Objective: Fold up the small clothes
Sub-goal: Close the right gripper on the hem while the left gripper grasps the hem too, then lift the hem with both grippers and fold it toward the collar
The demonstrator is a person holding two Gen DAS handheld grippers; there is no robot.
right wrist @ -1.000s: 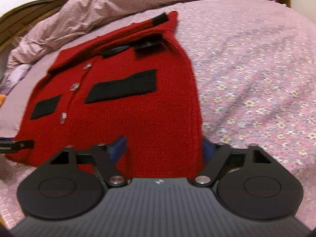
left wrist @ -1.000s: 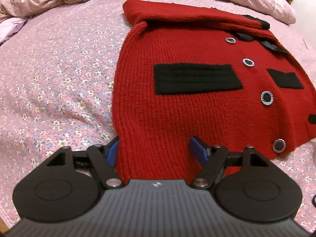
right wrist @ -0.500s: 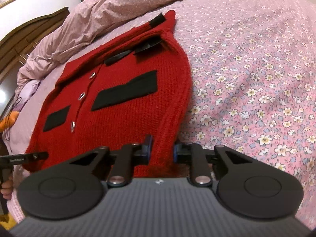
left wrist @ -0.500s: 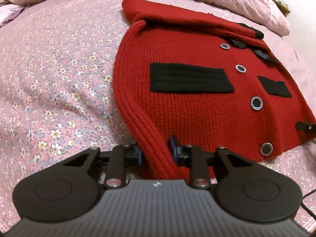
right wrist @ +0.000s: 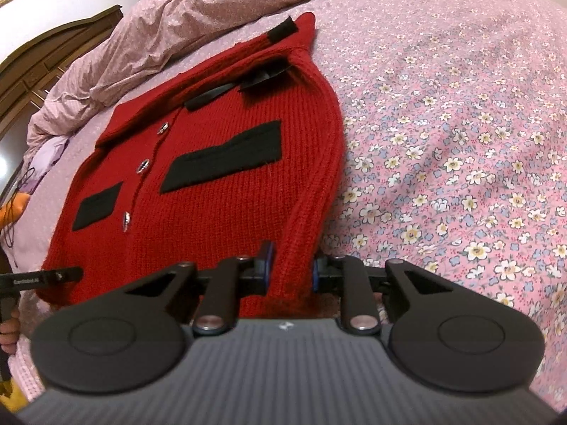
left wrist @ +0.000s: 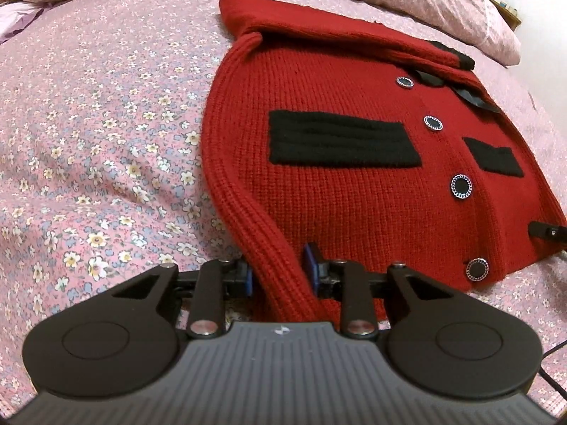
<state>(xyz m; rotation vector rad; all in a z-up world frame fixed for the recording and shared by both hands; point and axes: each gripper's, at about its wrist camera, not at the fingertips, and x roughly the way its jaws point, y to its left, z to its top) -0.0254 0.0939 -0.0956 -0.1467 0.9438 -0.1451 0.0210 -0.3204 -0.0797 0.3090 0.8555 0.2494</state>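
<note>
A red knit cardigan (left wrist: pixel 336 194) with black pocket patches and dark round buttons lies flat, front up, on a pink floral bedspread (left wrist: pixel 88 141). In the left wrist view my left gripper (left wrist: pixel 280 272) is shut on the near left corner of its hem, and the knit bunches into a ridge between the blue pads. Over in the right wrist view the cardigan (right wrist: pixel 212 212) runs away from my right gripper (right wrist: pixel 291 265), which is shut on the near right hem corner. Both sleeves are folded across the top.
A rumpled pink duvet (right wrist: pixel 212 3) lies along the far side of the bed, with a dark wooden headboard (right wrist: pixel 53 56) behind it. A hand (right wrist: pixel 7 329) shows at the left edge of the right wrist view. Bare floral bedspread (right wrist: pixel 460 141) stretches right of the cardigan.
Both grippers went from open around the hem to shut on it. The fabric at each near corner has been gathered into a raised ridge between the pads.
</note>
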